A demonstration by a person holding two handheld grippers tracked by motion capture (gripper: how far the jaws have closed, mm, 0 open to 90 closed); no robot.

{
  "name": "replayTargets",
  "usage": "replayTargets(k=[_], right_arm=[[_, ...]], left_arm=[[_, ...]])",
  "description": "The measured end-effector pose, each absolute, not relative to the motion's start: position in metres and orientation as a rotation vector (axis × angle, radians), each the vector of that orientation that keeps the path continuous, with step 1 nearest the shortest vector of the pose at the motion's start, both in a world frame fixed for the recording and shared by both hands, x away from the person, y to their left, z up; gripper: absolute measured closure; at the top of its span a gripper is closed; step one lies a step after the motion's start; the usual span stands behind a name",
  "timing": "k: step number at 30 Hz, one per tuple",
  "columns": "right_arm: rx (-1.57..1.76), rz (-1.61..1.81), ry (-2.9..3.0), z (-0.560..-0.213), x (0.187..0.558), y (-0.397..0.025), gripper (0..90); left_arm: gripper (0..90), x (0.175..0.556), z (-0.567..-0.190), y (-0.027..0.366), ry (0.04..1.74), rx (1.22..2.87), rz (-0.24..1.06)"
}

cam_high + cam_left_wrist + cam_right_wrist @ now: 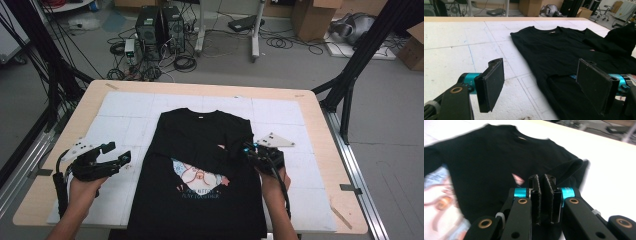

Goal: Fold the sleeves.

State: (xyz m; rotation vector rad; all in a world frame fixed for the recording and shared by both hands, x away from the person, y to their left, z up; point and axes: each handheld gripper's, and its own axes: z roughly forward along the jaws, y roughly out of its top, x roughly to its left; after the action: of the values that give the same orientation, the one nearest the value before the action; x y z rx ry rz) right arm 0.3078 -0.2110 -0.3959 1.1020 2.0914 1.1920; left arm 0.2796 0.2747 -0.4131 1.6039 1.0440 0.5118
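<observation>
At the lower left of the high view, the left tongs (116, 153) hover over the white foam sheet (125, 107) that covers the table (90, 97), jaws spread wide and holding nothing, just off the left edge of the black T-shirt (200, 165). In the left gripper view the spread pads (491, 85) frame bare foam on one side and the shirt's side hem on the other, so the fabric lies to the right of these tongs, close but apart.

The T-shirt lies flat at the middle of the table, collar toward the top of the frame, hem toward the bottom, its long axis running up and down the picture. A cartoon print (197, 175) shows on its chest.

Right of centre, the right tongs (248, 149) sit at the shirt's right sleeve (235, 145), which is drawn inward across the chest. In the right gripper view the jaws are pressed together, with black fabric (566, 170) bunched just beyond them; most likely they pinch the sleeve, though the pinch point itself is hard to make out. The right hand is the one engaged; I judge the fold turns on carrying the sleeve farther leftward.

That view is blurred, and the hem is cut off at the bottom of the high view.
</observation>
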Motion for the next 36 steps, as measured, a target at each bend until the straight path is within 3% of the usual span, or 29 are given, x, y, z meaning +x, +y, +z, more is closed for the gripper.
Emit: replayTargets(k=[22,24,26,36], right_arm=[[0.818,1.313,2.388,-0.409,0.303,-0.1,83.4],[0.809,1.347,2.419,-0.41,0.303,-0.096,77.6],[0.831,1.328,2.382,-0.408,0.3,-0.095,62.9],[1.048,1.26,2.036,-0.378,0.282,-0.186,39.5]], left_arm=[[23.1,0.28,-0.413,0.276,1.047,1.601,0.513],[23.1,0.28,-0.413,0.276,1.048,1.601,0.513],[23.1,0.28,-0.413,0.277,1.048,1.6,0.513],[23.0,0.279,-0.413,0.277,1.044,1.594,0.512]])
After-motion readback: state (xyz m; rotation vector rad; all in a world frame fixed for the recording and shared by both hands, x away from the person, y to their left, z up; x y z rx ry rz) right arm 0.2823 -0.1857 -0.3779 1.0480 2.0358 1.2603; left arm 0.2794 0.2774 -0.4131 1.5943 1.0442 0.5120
